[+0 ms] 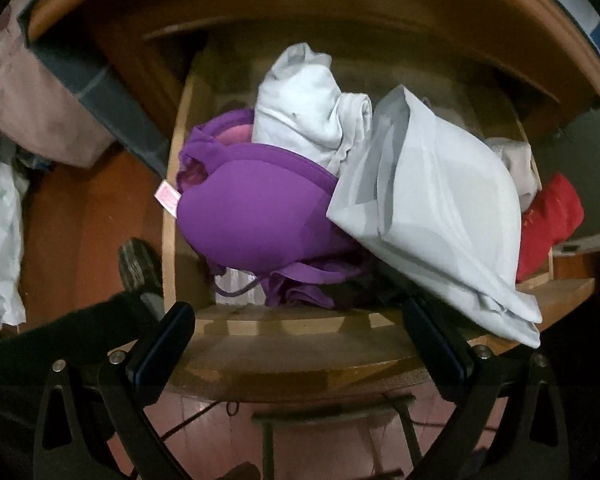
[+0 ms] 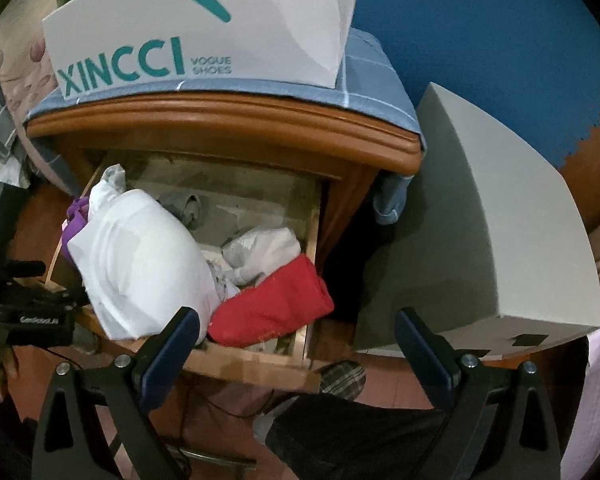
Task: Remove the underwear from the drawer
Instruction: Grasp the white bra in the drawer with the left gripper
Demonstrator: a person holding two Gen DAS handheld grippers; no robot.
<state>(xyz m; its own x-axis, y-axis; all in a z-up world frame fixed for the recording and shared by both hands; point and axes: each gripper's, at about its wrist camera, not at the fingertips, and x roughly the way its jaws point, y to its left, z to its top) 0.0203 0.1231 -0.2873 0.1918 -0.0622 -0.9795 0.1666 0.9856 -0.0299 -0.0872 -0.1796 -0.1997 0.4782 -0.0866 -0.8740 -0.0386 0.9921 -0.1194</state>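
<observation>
The wooden drawer (image 1: 300, 324) (image 2: 260, 364) stands pulled open and full of clothes. A purple bra (image 1: 256, 216) lies at its left front; only a sliver of it (image 2: 76, 220) shows in the right wrist view. A white-grey folded bag (image 1: 432, 216) (image 2: 140, 260) leans over the front edge. A white bundle (image 1: 308, 112) lies behind. A red garment (image 1: 548, 224) (image 2: 272, 304) sits at the right front. My left gripper (image 1: 300, 344) is open and empty just before the drawer front. My right gripper (image 2: 296, 352) is open and empty above the drawer's right front corner.
A white XINCCI shoe box (image 2: 204, 28) sits on the blue cloth (image 2: 364, 72) on the nightstand top. A grey box (image 2: 488, 224) stands to the right of the nightstand. A slippered foot (image 2: 340, 376) and dark trouser leg are on the red floor below.
</observation>
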